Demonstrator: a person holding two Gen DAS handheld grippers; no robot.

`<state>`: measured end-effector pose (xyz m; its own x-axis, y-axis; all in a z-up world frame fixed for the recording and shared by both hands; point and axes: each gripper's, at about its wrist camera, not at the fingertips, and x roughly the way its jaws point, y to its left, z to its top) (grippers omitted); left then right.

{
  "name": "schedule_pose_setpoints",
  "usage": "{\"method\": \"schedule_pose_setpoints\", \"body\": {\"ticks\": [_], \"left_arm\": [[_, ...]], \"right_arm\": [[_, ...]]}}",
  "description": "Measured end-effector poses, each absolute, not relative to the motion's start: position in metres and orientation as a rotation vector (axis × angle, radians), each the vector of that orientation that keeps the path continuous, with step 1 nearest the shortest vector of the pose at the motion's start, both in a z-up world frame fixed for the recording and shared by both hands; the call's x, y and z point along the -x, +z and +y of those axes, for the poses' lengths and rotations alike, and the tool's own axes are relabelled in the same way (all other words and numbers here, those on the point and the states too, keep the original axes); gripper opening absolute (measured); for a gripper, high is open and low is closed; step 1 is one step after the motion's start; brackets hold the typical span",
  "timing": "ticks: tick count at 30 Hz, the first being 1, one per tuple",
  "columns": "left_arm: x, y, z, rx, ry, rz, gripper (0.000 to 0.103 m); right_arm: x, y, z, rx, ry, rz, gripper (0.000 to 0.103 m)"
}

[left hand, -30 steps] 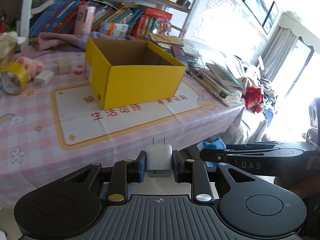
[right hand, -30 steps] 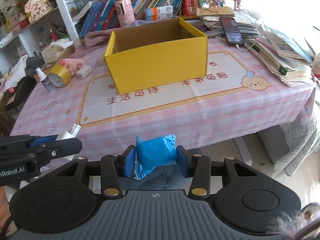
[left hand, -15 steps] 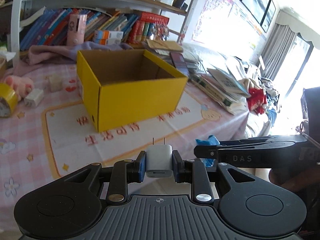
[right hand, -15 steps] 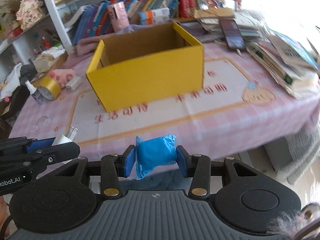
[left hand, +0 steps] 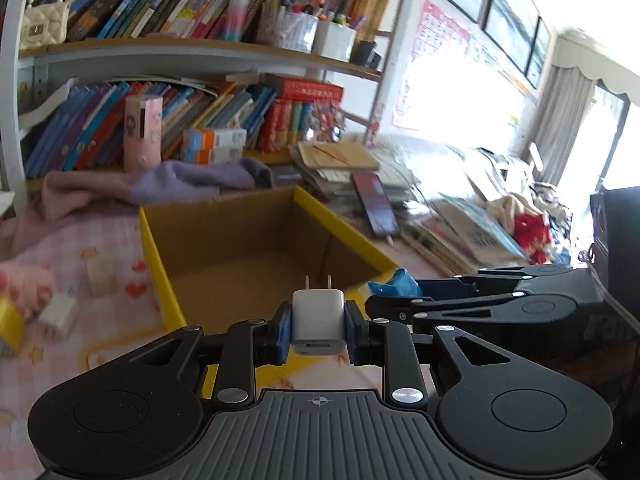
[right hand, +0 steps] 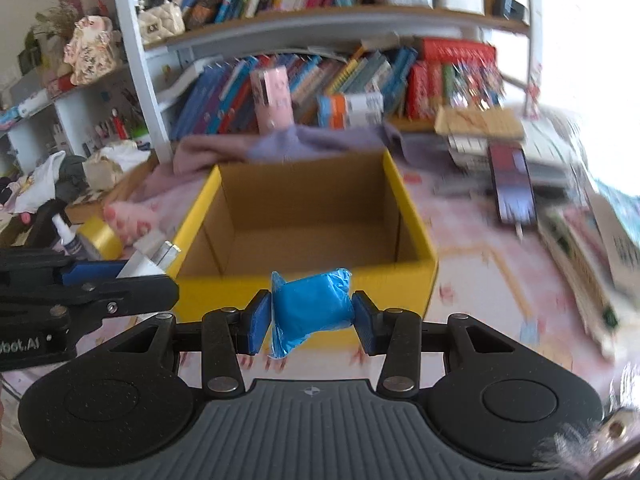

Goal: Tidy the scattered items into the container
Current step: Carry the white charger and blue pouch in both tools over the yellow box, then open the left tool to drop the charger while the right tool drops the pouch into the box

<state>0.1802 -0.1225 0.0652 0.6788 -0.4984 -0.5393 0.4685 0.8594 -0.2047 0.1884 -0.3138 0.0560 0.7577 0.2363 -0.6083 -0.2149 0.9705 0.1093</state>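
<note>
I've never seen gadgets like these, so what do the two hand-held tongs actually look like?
Both look alike: a matte black body with a ribbed grey centre plate, a round disc on each side, and black linkage bars with silver rivets. The left tongs and right tongs end in blue pads. White lettering shows on their sides. No cables or sleeves are visible.

The box [right hand: 304,220] stands open on the table [right hand: 472,236], with nothing in it. Left of it lie a tape roll [right hand: 100,236], a toy [right hand: 132,216] and a bottle [right hand: 66,236]. Behind it lies a cloth [right hand: 288,144], before shelved books [right hand: 224,96]. Right of it a phone [right hand: 512,184] rests on stacked papers [right hand: 556,168].
</note>
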Motion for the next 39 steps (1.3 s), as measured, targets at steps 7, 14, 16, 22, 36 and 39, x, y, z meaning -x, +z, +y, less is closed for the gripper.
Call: {"method": "schedule_pose_setpoints", "body": {"ticks": [7,14,16,22,36,39], "left_arm": [[-0.232,0.059,-0.140,0.038,-0.435,0.647,0.025],[-0.286,0.036,-0.153,-0.058,-0.346,0.721,0.025],[-0.300,0.031,-0.157,-0.093,-0.335,0.744,0.025],[-0.336,0.014,-0.164,-0.161,-0.299,0.818,0.025],[-0.361,-0.007,-0.176,-0.224,-0.279,0.895,0.028],[-0.360,-0.007,-0.175,-0.223,-0.264,0.892,0.038]], "right_arm": [[-0.259,0.053,-0.325,0.073,0.350,0.662,0.041],[-0.326,0.021,-0.309,0.271,0.484,0.722,0.041],[-0.341,0.013,-0.303,0.337,0.522,0.739,0.041],[-0.381,-0.004,-0.288,0.507,0.608,0.775,0.041],[-0.403,-0.028,-0.275,0.635,0.686,0.868,0.042],[-0.401,-0.027,-0.275,0.631,0.692,0.864,0.048]]}}
